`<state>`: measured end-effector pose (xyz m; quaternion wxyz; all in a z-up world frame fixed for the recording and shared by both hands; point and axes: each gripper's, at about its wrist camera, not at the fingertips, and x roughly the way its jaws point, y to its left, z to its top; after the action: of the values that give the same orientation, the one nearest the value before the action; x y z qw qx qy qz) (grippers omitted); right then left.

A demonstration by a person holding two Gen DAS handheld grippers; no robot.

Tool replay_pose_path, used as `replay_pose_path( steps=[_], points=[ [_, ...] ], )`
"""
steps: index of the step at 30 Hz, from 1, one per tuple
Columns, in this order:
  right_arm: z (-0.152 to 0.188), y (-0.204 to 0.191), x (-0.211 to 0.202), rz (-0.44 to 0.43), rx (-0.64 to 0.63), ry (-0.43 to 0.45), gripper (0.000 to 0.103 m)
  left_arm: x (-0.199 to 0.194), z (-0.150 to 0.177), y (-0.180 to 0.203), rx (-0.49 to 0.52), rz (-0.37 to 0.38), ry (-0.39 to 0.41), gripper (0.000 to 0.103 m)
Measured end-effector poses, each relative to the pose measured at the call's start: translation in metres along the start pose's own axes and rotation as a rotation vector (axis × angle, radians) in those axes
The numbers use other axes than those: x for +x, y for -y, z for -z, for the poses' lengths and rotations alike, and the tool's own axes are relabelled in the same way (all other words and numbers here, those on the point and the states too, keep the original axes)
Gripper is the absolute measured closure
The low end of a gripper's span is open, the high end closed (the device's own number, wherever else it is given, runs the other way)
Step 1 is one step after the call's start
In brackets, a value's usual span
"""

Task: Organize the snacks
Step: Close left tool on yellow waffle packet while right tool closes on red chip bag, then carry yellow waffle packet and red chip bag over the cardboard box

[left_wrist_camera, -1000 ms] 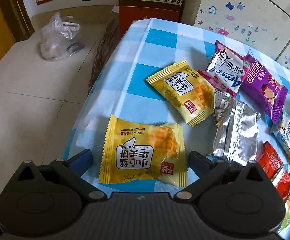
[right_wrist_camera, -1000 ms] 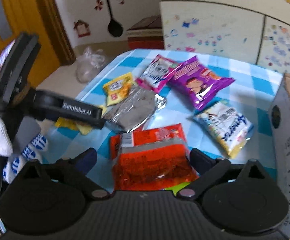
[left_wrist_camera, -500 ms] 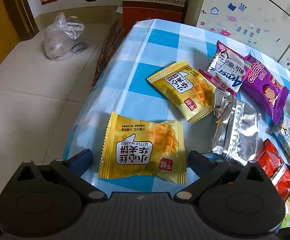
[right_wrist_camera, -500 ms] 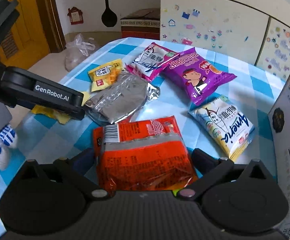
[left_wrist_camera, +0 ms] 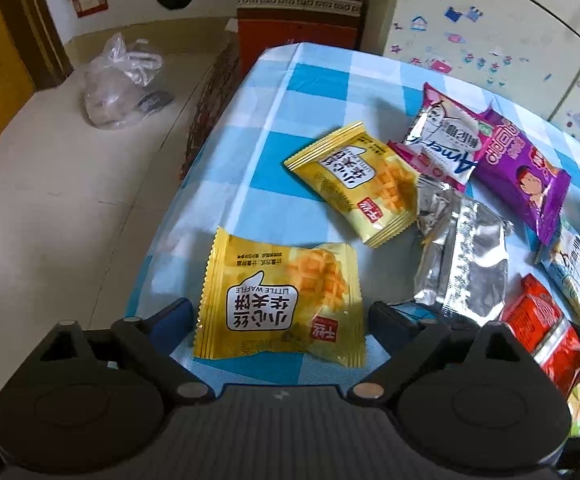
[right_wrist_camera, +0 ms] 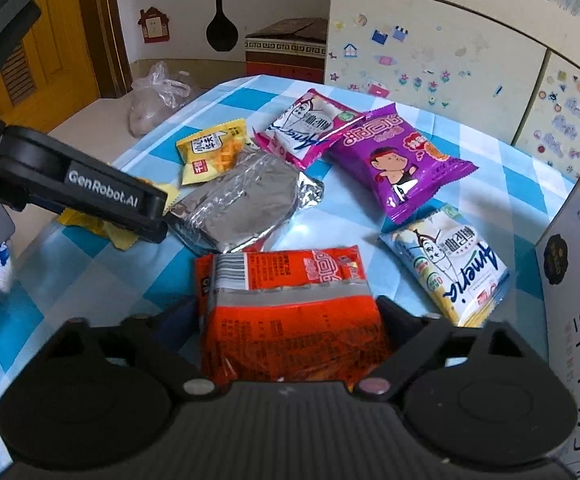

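Snack packets lie on a blue-and-white checked table (left_wrist_camera: 314, 80). My left gripper (left_wrist_camera: 280, 312) is open around a yellow waffle packet (left_wrist_camera: 280, 300) near the table's left edge. A second yellow waffle packet (left_wrist_camera: 354, 184), a silver foil packet (left_wrist_camera: 466, 256), a pink-white packet (left_wrist_camera: 442, 140) and a purple packet (left_wrist_camera: 518, 172) lie beyond. My right gripper (right_wrist_camera: 290, 316) is open around a red-orange packet (right_wrist_camera: 290, 312). The left gripper's arm (right_wrist_camera: 78, 188) shows at the left of the right wrist view.
A cardboard box (right_wrist_camera: 578, 300) stands at the table's right. A white-blue packet (right_wrist_camera: 450, 264) lies beside it. A white cabinet with stickers (right_wrist_camera: 430, 52) is behind the table. A plastic bag (left_wrist_camera: 122, 84) and a brown box (left_wrist_camera: 298, 12) sit on the floor.
Both grippers have lowered and moved forward a little over their packets. The right gripper's fingers now sit closer against the red-orange packet. No packet has moved.
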<state>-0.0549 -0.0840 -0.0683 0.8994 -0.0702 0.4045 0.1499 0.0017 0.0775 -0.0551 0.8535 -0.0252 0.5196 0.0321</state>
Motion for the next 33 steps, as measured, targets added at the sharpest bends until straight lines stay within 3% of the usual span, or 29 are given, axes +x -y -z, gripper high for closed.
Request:
replay_pose_path(
  steps=[2, 5, 22, 33],
  points=[
    [0.0, 0.001, -0.002, 0.001, 0.011, 0.002, 0.026, -0.005, 0.001, 0.002, 0.018, 0.028, 0.017, 0.025],
    [-0.001, 0.004, -0.006, -0.006, 0.037, 0.012, 0.028, -0.01, 0.003, 0.002, 0.018, 0.046, 0.028, 0.033],
    [-0.004, 0.028, -0.068, -0.036, 0.209, 0.115, 0.028, -0.049, 0.021, -0.008, -0.056, 0.1, 0.115, 0.035],
    [0.001, 0.043, -0.123, -0.012, 0.299, 0.208, 0.028, -0.072, 0.041, 0.002, -0.047, 0.145, 0.16, 0.035]
  ],
)
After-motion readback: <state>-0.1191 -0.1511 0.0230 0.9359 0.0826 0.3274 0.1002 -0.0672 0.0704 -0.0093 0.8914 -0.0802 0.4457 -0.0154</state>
